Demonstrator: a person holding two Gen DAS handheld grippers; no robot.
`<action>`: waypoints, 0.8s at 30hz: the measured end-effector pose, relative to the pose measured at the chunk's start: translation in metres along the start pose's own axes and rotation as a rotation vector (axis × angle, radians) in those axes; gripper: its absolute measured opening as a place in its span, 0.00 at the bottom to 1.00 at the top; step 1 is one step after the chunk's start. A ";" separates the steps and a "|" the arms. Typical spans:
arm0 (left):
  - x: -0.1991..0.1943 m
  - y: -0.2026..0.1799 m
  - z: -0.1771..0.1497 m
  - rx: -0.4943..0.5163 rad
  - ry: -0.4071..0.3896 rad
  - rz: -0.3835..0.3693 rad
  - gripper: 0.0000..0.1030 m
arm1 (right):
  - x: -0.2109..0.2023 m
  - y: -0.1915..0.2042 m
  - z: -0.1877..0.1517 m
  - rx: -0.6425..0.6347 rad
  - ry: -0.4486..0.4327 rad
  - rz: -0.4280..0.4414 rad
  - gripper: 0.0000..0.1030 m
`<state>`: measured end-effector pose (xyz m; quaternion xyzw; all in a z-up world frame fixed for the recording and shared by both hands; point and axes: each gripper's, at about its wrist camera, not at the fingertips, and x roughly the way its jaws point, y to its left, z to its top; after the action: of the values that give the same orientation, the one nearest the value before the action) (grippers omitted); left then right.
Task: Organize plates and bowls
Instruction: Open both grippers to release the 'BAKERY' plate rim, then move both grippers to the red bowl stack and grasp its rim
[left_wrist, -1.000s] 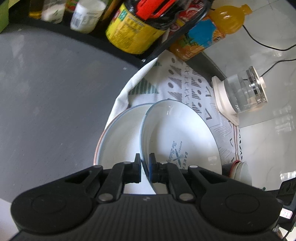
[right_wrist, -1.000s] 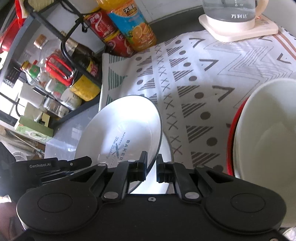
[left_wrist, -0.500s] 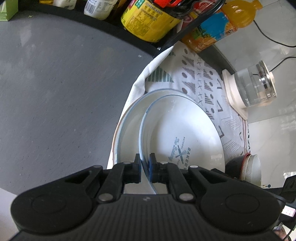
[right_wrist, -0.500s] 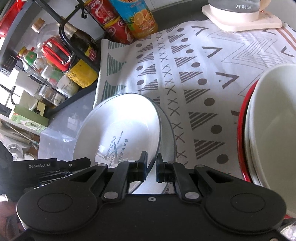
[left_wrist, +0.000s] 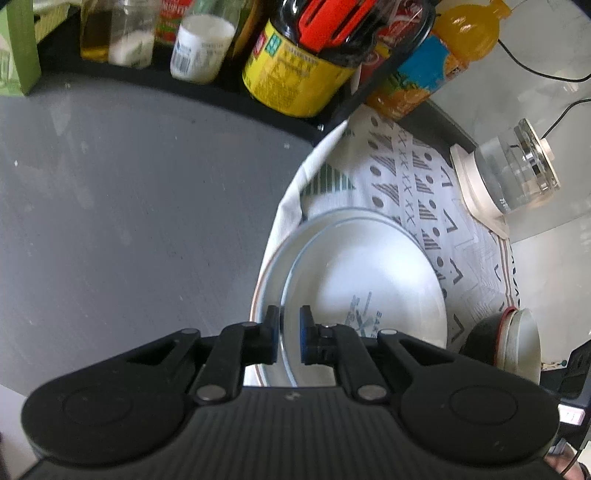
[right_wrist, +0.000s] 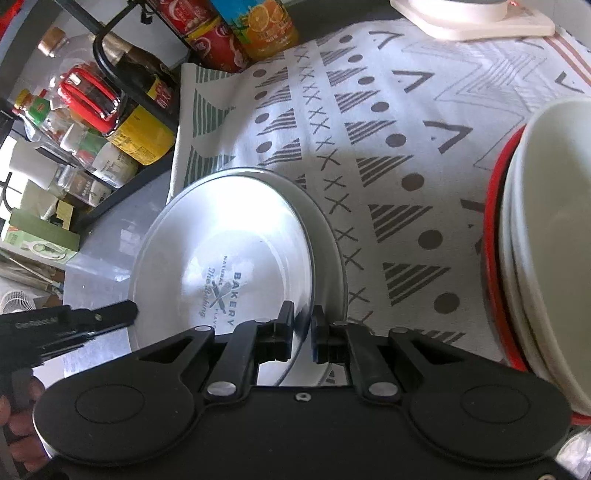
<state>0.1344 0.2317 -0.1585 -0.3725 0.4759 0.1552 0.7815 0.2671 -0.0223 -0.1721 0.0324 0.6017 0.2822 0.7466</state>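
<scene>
The near rim of the white "BAKERY" plate (right_wrist: 221, 258) disappears behind each black tool body, so the exact contact of the pads with the rim is hard to make out. The left tool (left_wrist: 288, 334) has its two fingers drawn close together with the plate's left rim between them, a thin gap visible on either side of the rim. The right tool (right_wrist: 303, 334) is likewise nearly closed around the plate's right rim. The plate sits tilted above a second, wider plate (left_wrist: 273, 266), whose edge shows as a crescent around it. Both lie at the left edge of a patterned cloth (right_wrist: 388, 147) on the grey surface (left_wrist: 129, 203). To the right, cut off by the frame, stands a stack of white bowls (right_wrist: 554, 240) over a red-rimmed one, near the plates but apart. At the back, a black rack of bottles and jars (left_wrist: 295, 74) lines the surface, with an orange juice bottle (left_wrist: 443, 62) and a glass kettle (left_wrist: 513, 173) on its pale base. Bare grey surface opens to the left of the plates.
</scene>
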 end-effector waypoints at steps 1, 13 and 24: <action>-0.001 -0.001 0.001 0.006 -0.004 0.003 0.07 | 0.001 0.001 0.000 0.002 0.002 -0.002 0.09; -0.012 -0.035 0.013 0.073 -0.029 -0.031 0.46 | -0.038 0.000 0.001 0.016 -0.058 0.008 0.28; -0.006 -0.126 0.013 0.224 -0.044 -0.117 0.73 | -0.115 -0.032 0.006 0.019 -0.248 -0.006 0.75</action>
<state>0.2149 0.1565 -0.0950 -0.3063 0.4506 0.0633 0.8362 0.2718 -0.1005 -0.0818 0.0722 0.5076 0.2679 0.8157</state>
